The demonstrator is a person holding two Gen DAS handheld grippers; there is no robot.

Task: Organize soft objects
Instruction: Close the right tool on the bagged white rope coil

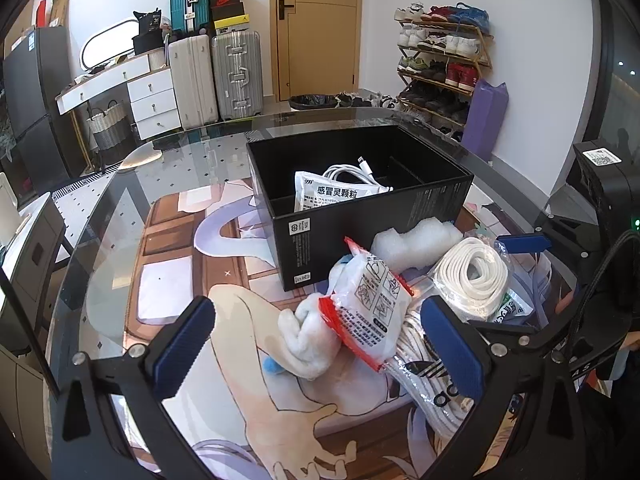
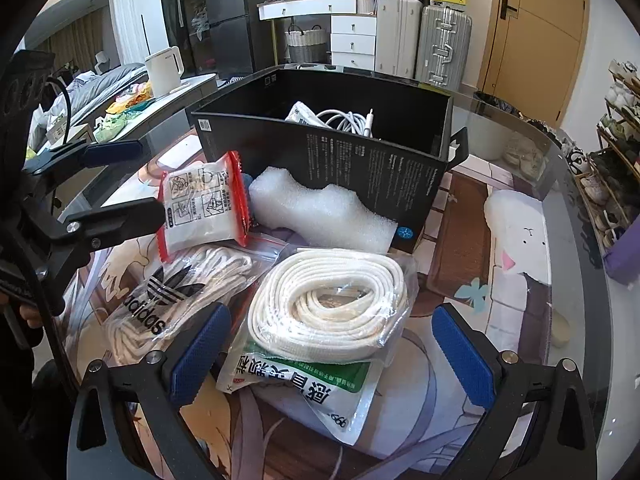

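Left wrist view has the left gripper (image 1: 320,344) spread wide around the red-edged packet (image 1: 370,304), which leans on a fluffy white toy (image 1: 304,340) and the adidas lace bag (image 1: 424,376), all just in front of the black box (image 1: 360,184). Right gripper (image 2: 332,356) is spread too, hovering over the bagged coil of white rope (image 2: 328,300) that sits on a green sachet (image 2: 316,384). My worry: everything's heaped together, so closing on the packet could snag the toy or the lace bag and drag them along. Slick plastic might also slip out halfway to the box, and that foam block (image 2: 320,212) against the box wall is easy to bump.
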